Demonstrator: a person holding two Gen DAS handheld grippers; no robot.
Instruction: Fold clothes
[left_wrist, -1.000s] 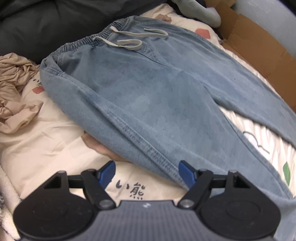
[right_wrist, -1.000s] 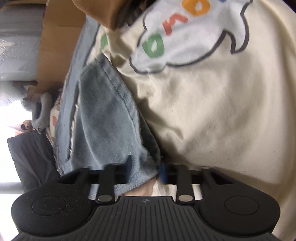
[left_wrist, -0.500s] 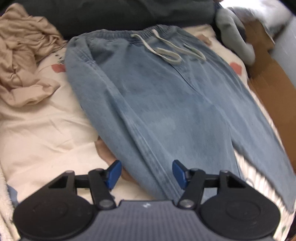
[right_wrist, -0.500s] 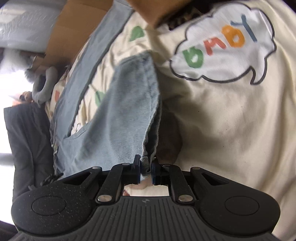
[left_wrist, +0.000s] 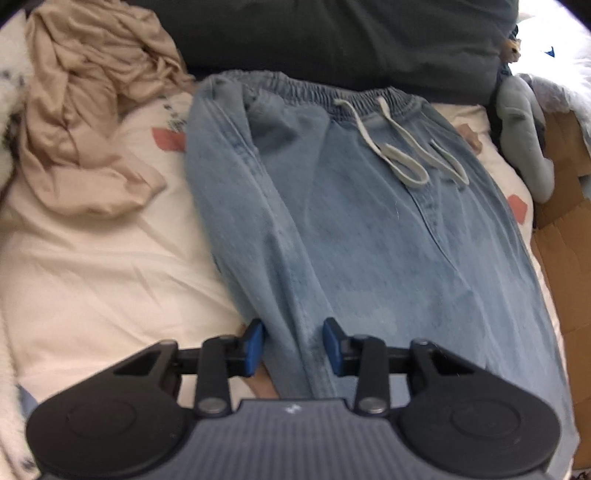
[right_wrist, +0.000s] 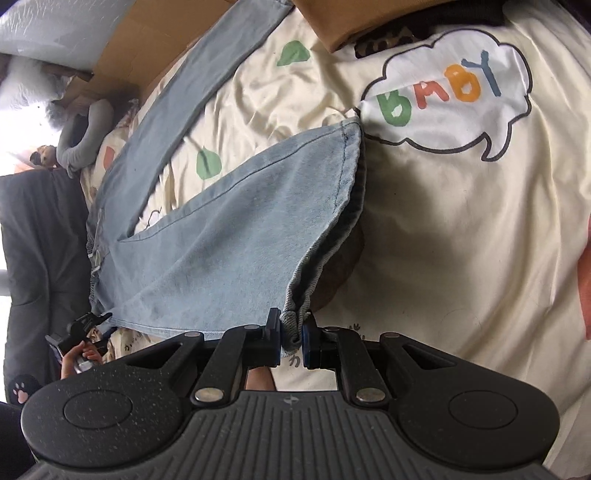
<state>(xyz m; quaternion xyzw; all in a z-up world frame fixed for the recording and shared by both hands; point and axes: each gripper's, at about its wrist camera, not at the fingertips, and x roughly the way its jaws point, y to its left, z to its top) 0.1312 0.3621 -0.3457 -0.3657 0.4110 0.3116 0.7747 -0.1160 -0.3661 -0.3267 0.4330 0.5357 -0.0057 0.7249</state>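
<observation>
Light blue jeans (left_wrist: 351, 229) with an elastic waist and a white drawstring (left_wrist: 402, 147) lie flat on a cream bedsheet (left_wrist: 92, 266). My left gripper (left_wrist: 293, 345) is open, its blue pads straddling the outer seam of the left trouser leg near the thigh. In the right wrist view the same jeans (right_wrist: 236, 236) stretch away to the left. My right gripper (right_wrist: 290, 334) is shut on the bunched hem of the jeans leg, lifted off the sheet. The other leg (right_wrist: 173, 110) lies straight toward the cardboard.
A crumpled beige garment (left_wrist: 85, 122) lies at upper left. A dark blanket (left_wrist: 332, 33) runs behind the waistband. Cardboard (left_wrist: 565, 236) borders the bed on the right, with a grey soft toy (left_wrist: 524, 136) there. A "BABY" print (right_wrist: 447, 92) marks the sheet. A hand (right_wrist: 79, 354) holds the other gripper.
My left gripper swung round to face the waistband and narrowed around the left leg's seam. My right gripper closed on the hem and raised it, pulling the leg out wide.
</observation>
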